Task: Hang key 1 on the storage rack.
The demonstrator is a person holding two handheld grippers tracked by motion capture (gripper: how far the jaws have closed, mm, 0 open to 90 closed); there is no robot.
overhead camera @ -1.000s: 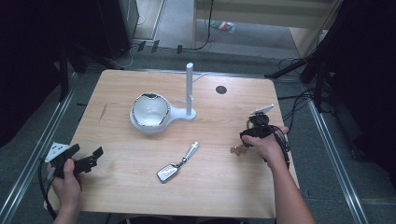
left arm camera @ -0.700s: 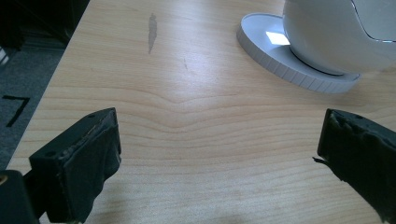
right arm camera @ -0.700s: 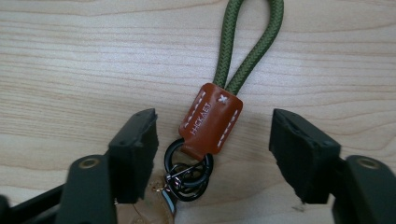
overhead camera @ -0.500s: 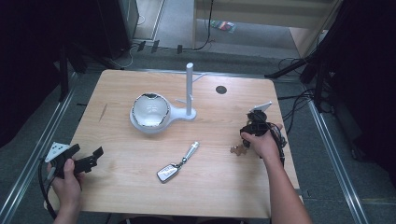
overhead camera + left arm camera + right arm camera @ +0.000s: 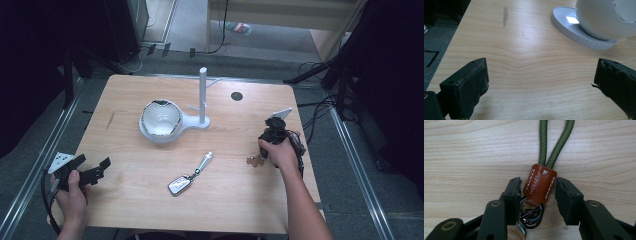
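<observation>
Your right tongs (image 5: 537, 195) point down at the desk (image 5: 235, 195) near its right edge, and their jaws have just been closing around the brown leather tab (image 5: 539, 184) of a keychain. The tab sits squarely between the two pads. The left pad (image 5: 515, 192) looks to be at the tab's edge or a hair off it; beside the right pad (image 5: 566, 195) a thin slit of wood shows, so I would judge that the pads do not yet press and you have no hold on it.

The keychain's long axis runs straight away from the tongs: the green braided cord (image 5: 554, 142) leaves the tab's far end as a doubled loop, while the dark metal rings (image 5: 531, 216) lie at the near end, down between the jaws. Your jaws close across that axis, on the tab's two long stitched sides, which looks the right way to take it.

The tab is tan-red leather with white stitching and stamped lettering, lying flat, slightly tilted.

Your right hand (image 5: 280, 152) is on the job; the left tongs (image 5: 92, 172) rest well apart at the desk's left front corner, jaws spread wide with nothing but bare wood between them.

Farther out lie a silver key fob (image 5: 181, 184) mid-desk, and a white bowl-shaped dish (image 5: 161, 120) beside a white upright stand (image 5: 203, 95).
</observation>
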